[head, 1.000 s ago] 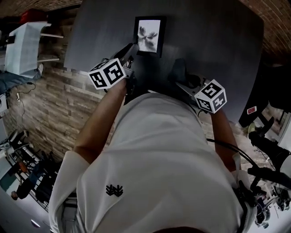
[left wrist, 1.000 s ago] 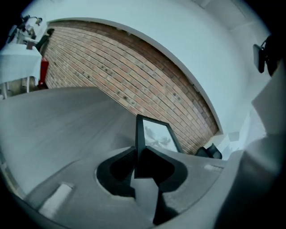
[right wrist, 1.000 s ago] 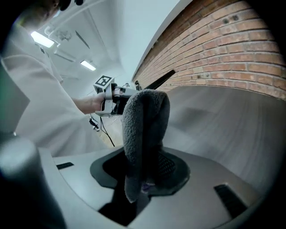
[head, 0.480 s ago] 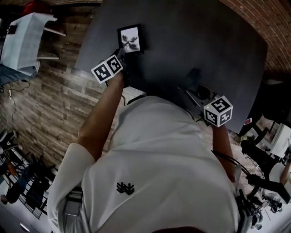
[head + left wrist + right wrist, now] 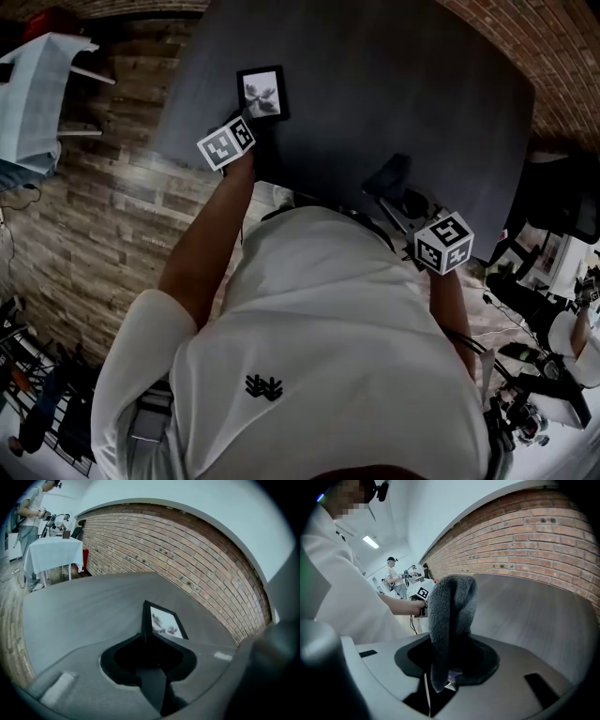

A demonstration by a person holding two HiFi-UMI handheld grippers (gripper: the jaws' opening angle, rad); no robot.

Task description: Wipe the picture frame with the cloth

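The black picture frame (image 5: 262,94) with a pale flower print stands tilted near the left edge of the dark grey table (image 5: 403,75). My left gripper (image 5: 249,122) is shut on the frame's near edge. In the left gripper view the picture frame (image 5: 165,623) rises straight out of my left gripper (image 5: 146,638). The grey cloth (image 5: 388,176) is over the table's near right part, with my right gripper (image 5: 401,195) shut on it. In the right gripper view the cloth (image 5: 450,606) stands up in a fold from my right gripper (image 5: 448,663) and hides its fingertips.
A table with a white cover (image 5: 37,66) stands on the wooden floor to the left. A brick wall (image 5: 197,569) runs behind the grey table. Another person (image 5: 32,508) stands far off by the white table. Stands and cables (image 5: 534,375) crowd the floor at the right.
My left gripper has carried the frame to the left, toward the table's left edge, and lower. My right gripper, with the cloth in it, has shifted a little along the near right side.
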